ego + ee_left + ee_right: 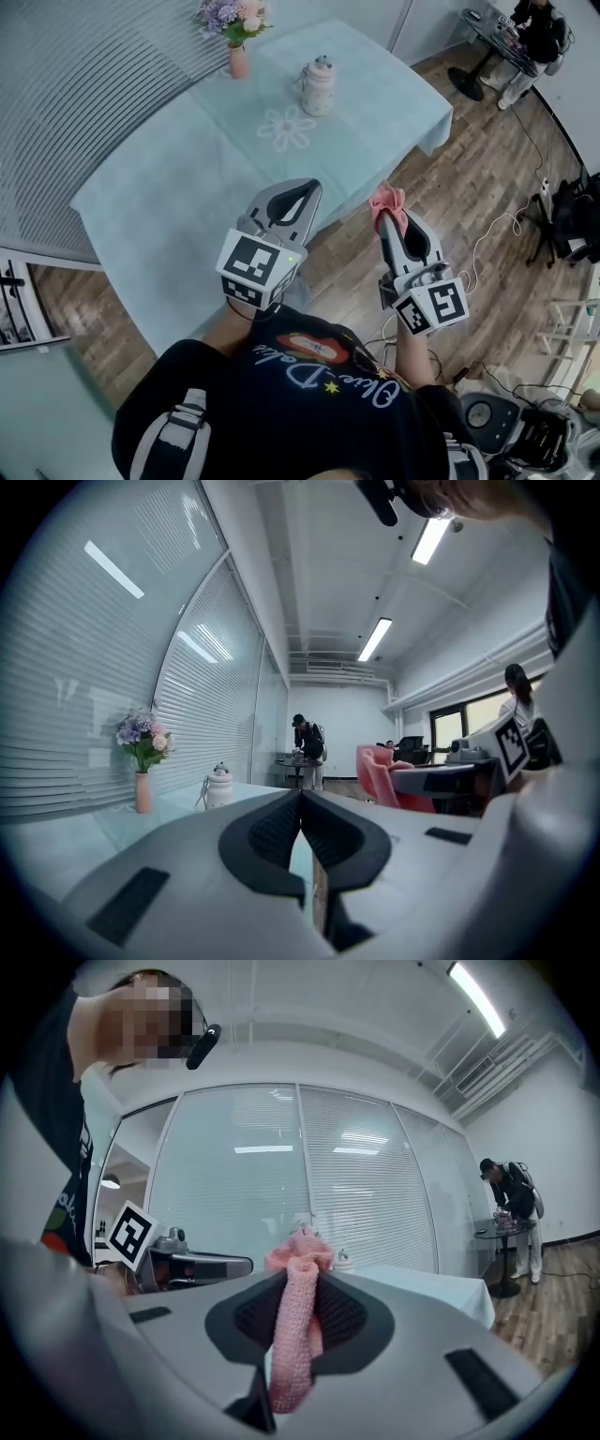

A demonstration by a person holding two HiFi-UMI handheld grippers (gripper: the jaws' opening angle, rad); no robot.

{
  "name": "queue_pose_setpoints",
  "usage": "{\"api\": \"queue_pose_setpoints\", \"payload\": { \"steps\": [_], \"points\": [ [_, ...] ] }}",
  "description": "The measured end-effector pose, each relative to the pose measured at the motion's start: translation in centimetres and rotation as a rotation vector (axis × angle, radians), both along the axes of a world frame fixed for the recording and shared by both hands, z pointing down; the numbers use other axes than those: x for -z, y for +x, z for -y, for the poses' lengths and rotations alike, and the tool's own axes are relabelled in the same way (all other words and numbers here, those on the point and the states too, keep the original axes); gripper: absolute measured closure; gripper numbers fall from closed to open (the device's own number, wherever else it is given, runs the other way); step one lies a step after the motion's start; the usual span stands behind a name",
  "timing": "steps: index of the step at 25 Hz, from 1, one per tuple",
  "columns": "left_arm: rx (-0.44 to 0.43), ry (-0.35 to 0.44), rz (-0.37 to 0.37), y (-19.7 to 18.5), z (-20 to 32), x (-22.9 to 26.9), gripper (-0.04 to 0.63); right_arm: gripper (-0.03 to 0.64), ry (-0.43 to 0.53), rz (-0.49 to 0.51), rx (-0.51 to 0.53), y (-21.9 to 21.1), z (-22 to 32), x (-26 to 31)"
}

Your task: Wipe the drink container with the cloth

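Pink knitted cloth (295,1321) sits pinched between the jaws of our right hand-held gripper (392,223). The jaws are closed on it. A bunched end sticks out past the tips and a strip runs back down between the black pads. Our left hand-held gripper (302,794) is closed too, its tips meeting with nothing between them. In the head view both are held close in front of us, the left over the near edge of the tabletop (169,206) and the right over the wooden floor (487,159) just off that edge. A pale blue covering lies over the tabletop. The drink container (318,87) stands upright towards the far end, well apart from both hand-held grippers and touched by neither. It is whitish with a greyish lid. A loop or handle seems to hang at its side, though it is too small for us to be sure. Just in front of it lies a white flower-shaped mat (288,127), and the container's base appears to rest beside the mat rather than on it. To the container's left, nearer the slatted wall, stands a pink vase (238,61) holding purple and pink flowers (232,17). At the far side of the room a person (539,33) in dark clothes stands at a small round table.
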State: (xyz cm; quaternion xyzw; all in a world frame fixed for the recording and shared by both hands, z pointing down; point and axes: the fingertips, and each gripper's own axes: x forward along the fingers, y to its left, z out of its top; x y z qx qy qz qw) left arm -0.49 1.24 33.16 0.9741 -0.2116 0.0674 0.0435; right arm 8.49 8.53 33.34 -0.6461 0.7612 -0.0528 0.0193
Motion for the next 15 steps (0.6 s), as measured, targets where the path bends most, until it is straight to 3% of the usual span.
{"api": "queue_pose_setpoints", "payload": {
  "steps": [15],
  "points": [
    [0.099, -0.035, -0.056, 0.2, 13.4, -0.6, 0.591, 0.554, -0.059, -0.129, 0.068, 1.8, 15.4, -0.8]
  ]
}}
